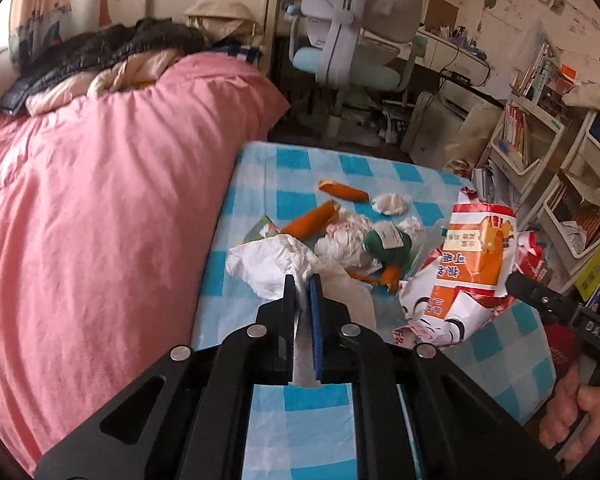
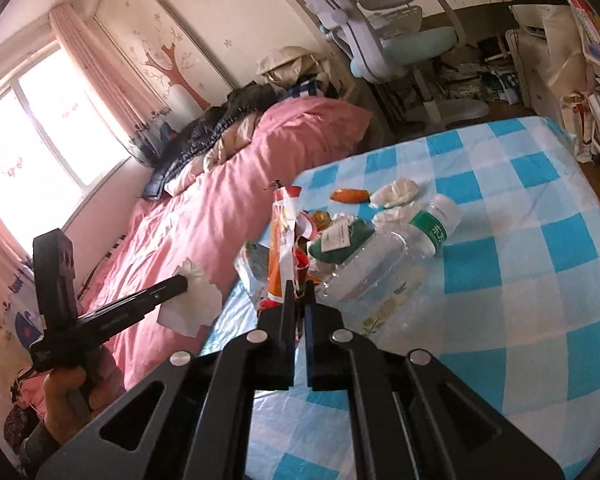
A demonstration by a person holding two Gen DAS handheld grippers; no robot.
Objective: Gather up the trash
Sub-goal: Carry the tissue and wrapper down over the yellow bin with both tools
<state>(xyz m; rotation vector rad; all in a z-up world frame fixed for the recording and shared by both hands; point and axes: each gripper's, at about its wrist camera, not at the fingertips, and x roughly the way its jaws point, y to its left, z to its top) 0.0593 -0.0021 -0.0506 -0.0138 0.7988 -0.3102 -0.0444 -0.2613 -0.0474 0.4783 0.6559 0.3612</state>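
My left gripper (image 1: 302, 280) is shut on a crumpled white tissue (image 1: 268, 260) and holds it above the blue checked table (image 1: 300, 160); the tissue also shows in the right wrist view (image 2: 196, 296), clear of the table. My right gripper (image 2: 298, 286) is shut on the edge of an orange and white snack bag (image 2: 284, 240), also seen upright in the left wrist view (image 1: 468, 264). On the table lie orange peels (image 1: 344, 191), white tissue wads (image 1: 388, 203), a green wrapper (image 1: 386, 245) and a clear plastic bottle (image 2: 400, 252).
A bed with a pink duvet (image 1: 100, 200) runs along the table's left side. A desk chair (image 1: 352, 40) stands beyond the table. Shelves with books (image 1: 540, 140) stand at the right. A window (image 2: 40, 128) is at the left.
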